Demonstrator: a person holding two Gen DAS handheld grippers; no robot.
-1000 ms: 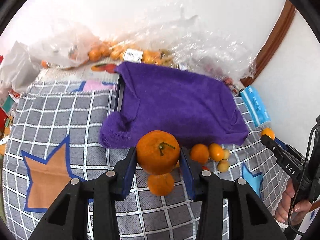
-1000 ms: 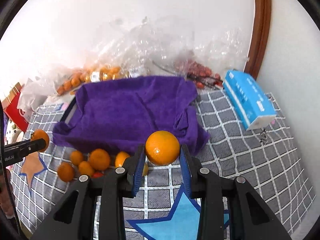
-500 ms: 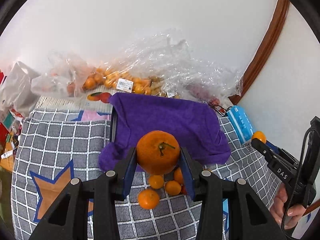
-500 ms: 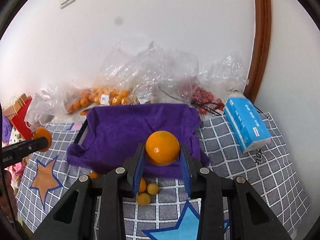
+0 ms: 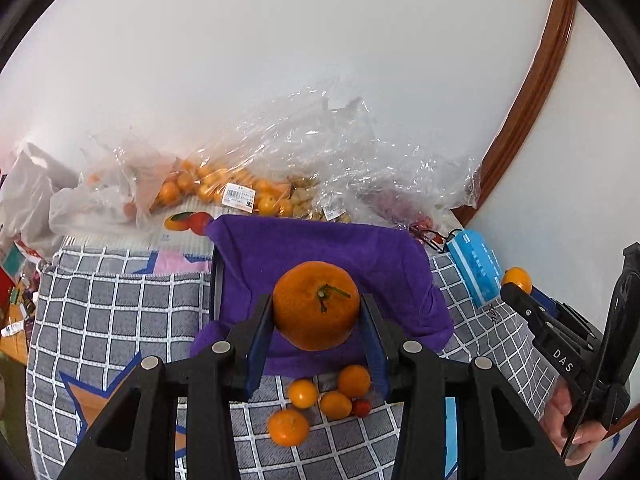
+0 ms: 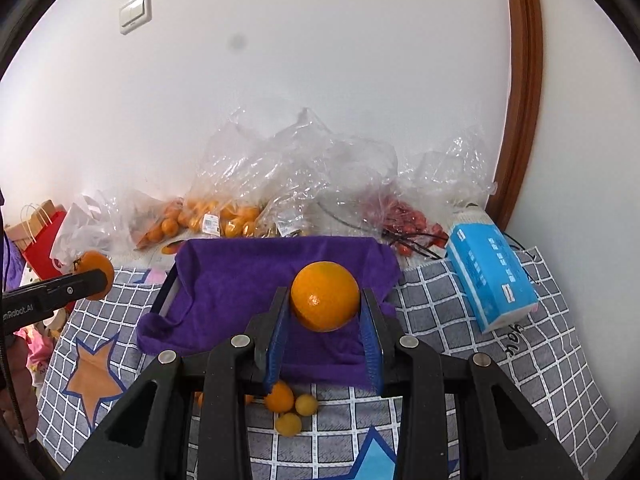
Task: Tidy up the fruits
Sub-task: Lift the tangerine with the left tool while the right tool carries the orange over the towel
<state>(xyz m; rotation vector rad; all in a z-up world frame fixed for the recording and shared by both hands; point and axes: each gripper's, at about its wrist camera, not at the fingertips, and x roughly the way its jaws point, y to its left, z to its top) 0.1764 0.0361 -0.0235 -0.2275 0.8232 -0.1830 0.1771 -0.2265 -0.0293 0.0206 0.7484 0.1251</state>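
My left gripper [image 5: 316, 336] is shut on a stemmed tangerine [image 5: 317, 306], held high above a tray draped with a purple towel [image 5: 320, 252]. My right gripper [image 6: 325, 320] is shut on a smooth orange [image 6: 325, 296], also held above the purple towel [image 6: 256, 276]. Several small oranges [image 5: 320, 400] and a red cherry tomato [image 5: 362, 408] lie on the checked cloth in front of the towel. They show in the right wrist view too [image 6: 290, 404]. Each gripper shows at the edge of the other's view, the right one [image 5: 516, 284] and the left one [image 6: 94, 276].
Clear plastic bags of small oranges [image 5: 224, 192] and red fruit [image 6: 404, 216] lie against the back wall. A blue tissue pack [image 6: 490, 268] sits right of the towel. A red paper bag [image 6: 40, 236] stands at the far left. The grey checked cloth [image 5: 112, 312] covers the table.
Both grippers have risen and pulled back from the towel with their fruit held. The towel and loose fruit now look smaller and farther below.
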